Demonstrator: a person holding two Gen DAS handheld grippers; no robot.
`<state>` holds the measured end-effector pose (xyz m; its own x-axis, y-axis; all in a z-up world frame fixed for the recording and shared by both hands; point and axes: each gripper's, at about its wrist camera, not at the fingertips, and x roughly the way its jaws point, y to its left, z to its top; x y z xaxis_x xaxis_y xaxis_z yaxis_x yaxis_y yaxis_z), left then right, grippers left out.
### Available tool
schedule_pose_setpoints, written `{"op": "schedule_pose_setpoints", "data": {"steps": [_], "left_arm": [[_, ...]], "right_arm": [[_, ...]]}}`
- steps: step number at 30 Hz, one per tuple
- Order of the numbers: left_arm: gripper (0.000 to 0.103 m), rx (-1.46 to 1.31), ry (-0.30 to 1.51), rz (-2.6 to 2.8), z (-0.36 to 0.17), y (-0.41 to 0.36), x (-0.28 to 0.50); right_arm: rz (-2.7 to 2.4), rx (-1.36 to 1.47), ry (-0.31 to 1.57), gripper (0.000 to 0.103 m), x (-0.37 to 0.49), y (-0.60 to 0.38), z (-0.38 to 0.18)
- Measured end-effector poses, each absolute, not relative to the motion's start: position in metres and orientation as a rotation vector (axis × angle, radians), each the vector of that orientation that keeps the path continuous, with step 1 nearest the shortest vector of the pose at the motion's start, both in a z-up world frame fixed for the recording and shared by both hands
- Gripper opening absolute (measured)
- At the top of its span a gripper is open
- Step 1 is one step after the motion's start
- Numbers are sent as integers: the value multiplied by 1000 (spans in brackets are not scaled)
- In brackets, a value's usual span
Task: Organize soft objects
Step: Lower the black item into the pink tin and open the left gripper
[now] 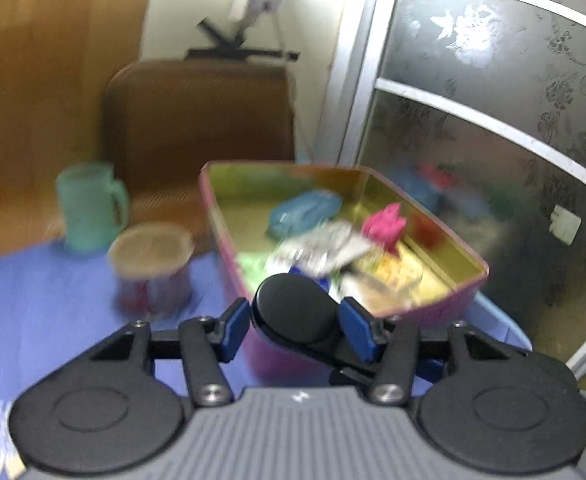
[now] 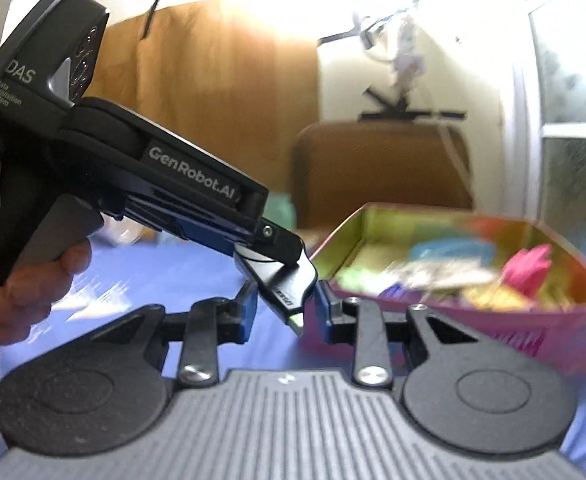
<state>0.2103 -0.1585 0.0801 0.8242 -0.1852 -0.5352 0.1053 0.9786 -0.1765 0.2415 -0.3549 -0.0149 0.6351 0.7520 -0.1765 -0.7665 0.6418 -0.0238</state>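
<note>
Your blue surface (image 1: 33, 300) fills the lower left of the left wrist view, with the brown chair (image 1: 197, 120) behind it at centre. The pink tin (image 1: 433, 312) sits right of centre, its gold inside holding the soft objects: a blue pouch (image 1: 305, 210), a magenta piece (image 1: 385, 224) and a blurred silvery packet (image 1: 325, 248). A round canister (image 1: 151, 264) and a green jug (image 1: 87, 208) stand at centre left. Your left tongs (image 1: 295, 326) are partly spread around a black rounded part of the other gripper; whether they press it, you cannot tell. Your right tongs (image 2: 283, 308) stand part-open around the left tool's black tip, low centre, just beside the tin.
</note>
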Motion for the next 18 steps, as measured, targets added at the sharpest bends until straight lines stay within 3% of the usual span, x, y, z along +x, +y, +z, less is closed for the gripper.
{"op": "schedule_pose_setpoints", "data": {"steps": [5, 7, 9, 18], "left_arm": [[51, -104, 552, -164, 82, -175, 268], [68, -95, 543, -154, 77, -175, 295], [74, -89, 554, -114, 70, -175, 320], [73, -123, 594, -7, 58, -161, 320]], "right_arm": [[791, -80, 145, 34, 286, -357, -2], [766, -73, 159, 34, 309, -349, -2], [721, -94, 158, 35, 327, -333, -3], [654, -52, 195, 35, 339, -336, -18]]}}
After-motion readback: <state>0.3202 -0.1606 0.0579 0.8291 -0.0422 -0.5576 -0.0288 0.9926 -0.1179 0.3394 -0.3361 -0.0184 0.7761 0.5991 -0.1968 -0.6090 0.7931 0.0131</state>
